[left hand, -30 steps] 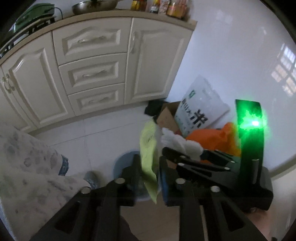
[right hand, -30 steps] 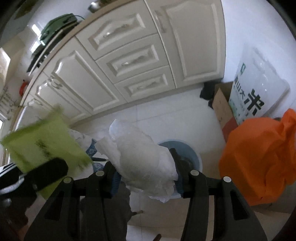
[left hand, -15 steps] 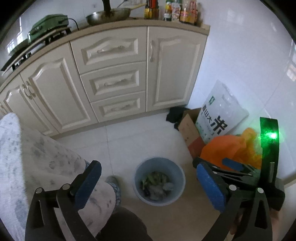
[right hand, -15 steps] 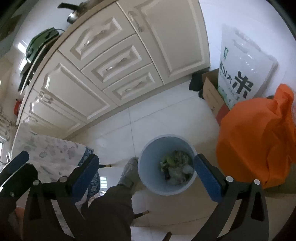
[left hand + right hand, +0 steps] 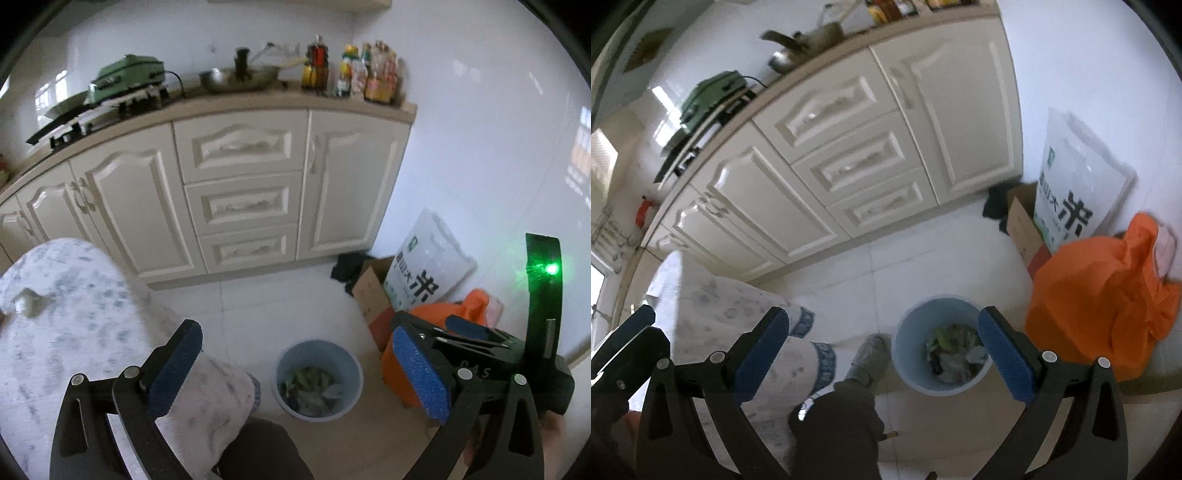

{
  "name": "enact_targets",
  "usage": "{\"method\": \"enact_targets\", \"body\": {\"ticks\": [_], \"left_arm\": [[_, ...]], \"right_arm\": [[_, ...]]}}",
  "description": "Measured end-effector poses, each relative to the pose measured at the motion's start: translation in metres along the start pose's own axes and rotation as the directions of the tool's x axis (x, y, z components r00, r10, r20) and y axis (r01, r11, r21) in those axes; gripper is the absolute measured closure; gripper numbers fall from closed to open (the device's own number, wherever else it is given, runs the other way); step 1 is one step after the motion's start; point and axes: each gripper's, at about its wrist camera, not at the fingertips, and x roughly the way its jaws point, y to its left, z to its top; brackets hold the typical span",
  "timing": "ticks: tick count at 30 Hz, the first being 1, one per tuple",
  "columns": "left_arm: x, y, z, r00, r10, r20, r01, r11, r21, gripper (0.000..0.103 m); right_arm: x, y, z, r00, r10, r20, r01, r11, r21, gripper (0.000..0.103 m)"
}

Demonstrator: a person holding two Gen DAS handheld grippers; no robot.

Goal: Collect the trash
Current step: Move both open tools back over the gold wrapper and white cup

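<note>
A light blue trash bin stands on the white floor, also in the right wrist view. Green and white trash lies inside it, seen in the right wrist view too. My left gripper is open and empty, high above the bin. My right gripper is open and empty, also well above the bin. The right gripper's body shows at the right of the left wrist view.
Cream kitchen cabinets run along the back with a stove and bottles on top. A rice bag, a cardboard box and an orange bag sit by the right wall. A cloth-covered table and the person's leg and foot are at left.
One second ago the left gripper held a green wrapper and the right a white crumpled piece. Both opened, the trash fell into the bin, and both grippers have risen.
</note>
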Motion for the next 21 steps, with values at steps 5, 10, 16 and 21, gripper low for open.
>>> {"method": "enact_targets", "body": {"ticks": [5,10,16,21], "left_arm": [[-0.062,0.032,-0.014,0.997,0.018,0.077,-0.015,0.999,-0.041,0.001],[-0.121,0.069,-0.034,0.983,0.077,0.164,-0.065,0.995,-0.082,0.001],[-0.187,0.118,-0.063,0.959,0.153,0.24,-0.117,0.981,-0.157,0.001],[-0.239,0.152,-0.098,0.929,0.222,0.297,-0.156,0.96,-0.232,0.001]], "right_arm": [[-0.032,0.042,0.006,0.998,0.029,0.056,-0.025,0.997,-0.07,0.0],[-0.062,0.099,0.004,0.992,0.077,0.102,-0.058,0.984,-0.171,0.0],[-0.084,0.177,-0.011,0.983,0.146,0.113,-0.104,0.943,-0.315,0.0],[-0.097,0.24,-0.031,0.968,0.219,0.121,-0.151,0.897,-0.414,0.0]]}}
